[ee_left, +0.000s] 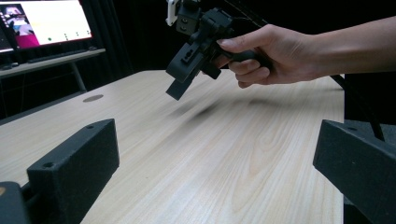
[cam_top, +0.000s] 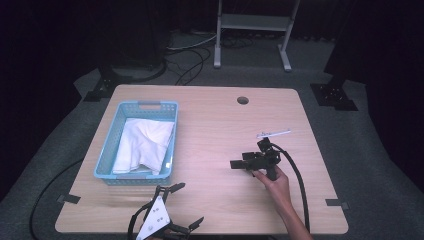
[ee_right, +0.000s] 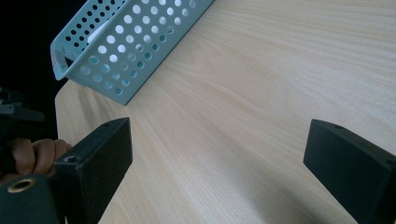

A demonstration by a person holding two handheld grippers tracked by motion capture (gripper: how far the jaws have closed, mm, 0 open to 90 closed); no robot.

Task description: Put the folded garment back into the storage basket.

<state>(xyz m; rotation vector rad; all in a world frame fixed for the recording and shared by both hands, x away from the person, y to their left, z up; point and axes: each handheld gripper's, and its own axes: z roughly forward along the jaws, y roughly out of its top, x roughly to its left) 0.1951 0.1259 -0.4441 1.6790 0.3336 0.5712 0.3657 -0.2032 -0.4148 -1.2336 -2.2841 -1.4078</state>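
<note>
Left gripper (cam_top: 184, 205) sits at the table's (cam_top: 215, 125) 6 o'clock edge, jaws wide, nothing between them. Right gripper (cam_top: 239, 164), hand-held at 4 o'clock, jaws likewise wide and empty above bare wood. Blue basket (cam_top: 107, 150) at 9 o'clock holds a white cloth (cam_top: 142, 145).

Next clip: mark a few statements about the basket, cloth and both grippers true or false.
1. The white cloth lies inside the light blue perforated plastic basket. True.
2. The right gripper clamps the cloth. False: its jaws stand open over bare wooden table.
3. The left gripper is open and holds nothing. True.
4. The basket sits at the table's right side. False: it sits at the left.
</note>
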